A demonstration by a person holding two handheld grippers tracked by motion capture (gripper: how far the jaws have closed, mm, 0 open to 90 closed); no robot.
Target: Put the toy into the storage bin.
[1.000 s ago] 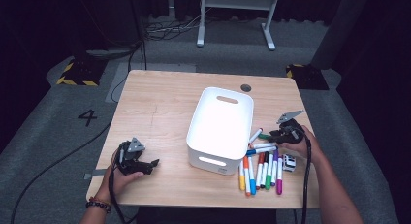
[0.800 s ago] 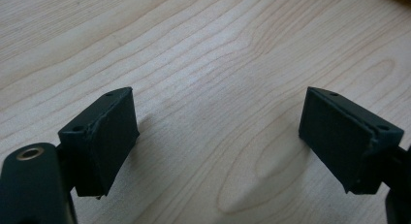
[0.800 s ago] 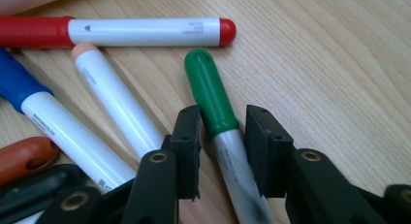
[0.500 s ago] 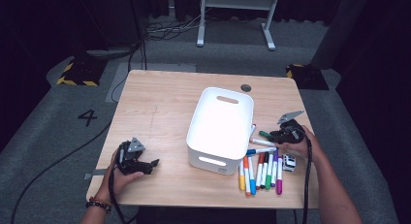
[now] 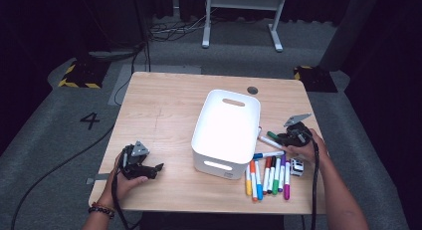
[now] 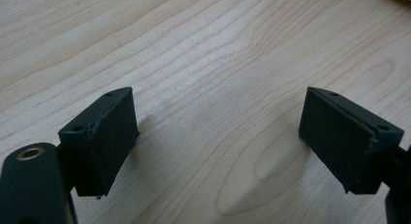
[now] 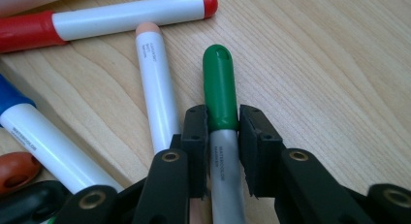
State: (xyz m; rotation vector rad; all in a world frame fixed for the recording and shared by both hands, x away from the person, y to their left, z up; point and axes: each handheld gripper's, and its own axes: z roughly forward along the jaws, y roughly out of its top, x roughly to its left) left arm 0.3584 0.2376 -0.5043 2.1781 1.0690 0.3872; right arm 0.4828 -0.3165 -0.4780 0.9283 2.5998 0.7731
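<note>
My right gripper is shut on a green-capped marker. Its jaws have just been closing, and they now pinch the marker where cap meets grey barrel as it lies on the wooden table. In the high view, that right gripper sits to the right of the white bin, with the green marker at its tip. My left gripper rests on the table at the front left. Its jaws stand open over bare wood.
Several coloured markers lie in a row in front of the right hand. A red marker, a peach-tipped marker and a blue marker lie close to the held one. A small black-and-white object sits nearby.
The right gripper's jaws have drawn together onto the green marker. Both hands stay where they were.
</note>
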